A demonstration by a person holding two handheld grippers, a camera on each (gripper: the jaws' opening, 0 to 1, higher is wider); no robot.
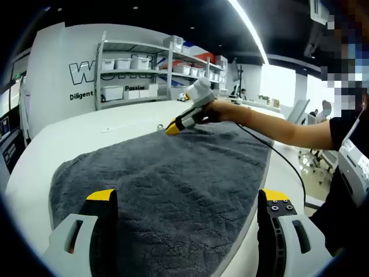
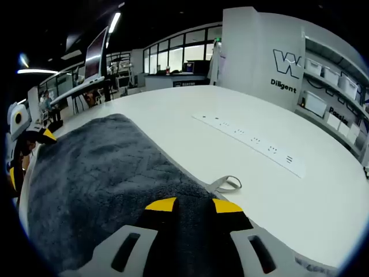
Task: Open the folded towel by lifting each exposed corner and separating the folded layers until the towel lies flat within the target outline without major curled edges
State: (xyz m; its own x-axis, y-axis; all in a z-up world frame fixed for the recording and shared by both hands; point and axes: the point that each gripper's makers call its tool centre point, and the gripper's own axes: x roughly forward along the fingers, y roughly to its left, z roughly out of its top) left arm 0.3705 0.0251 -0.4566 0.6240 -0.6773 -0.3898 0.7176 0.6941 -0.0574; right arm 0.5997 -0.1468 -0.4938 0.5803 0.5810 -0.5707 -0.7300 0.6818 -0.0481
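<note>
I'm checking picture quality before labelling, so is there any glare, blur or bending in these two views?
Left gripper view: bright ceiling light strip glares; shelves bow with fisheye; towel sharp. Right gripper view: power strip curves, windows blown out, towel pile crisp.

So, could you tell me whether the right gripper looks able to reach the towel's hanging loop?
Probably yes: the right gripper sits at the towel corner, the loop lies beside it on bare table.

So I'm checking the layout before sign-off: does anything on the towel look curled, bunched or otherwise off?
Nothing major. The grey towel lies spread on the white table. At the corner by the right tongs, its hanging loop sticks out onto the table. The left tongs are open.
</note>
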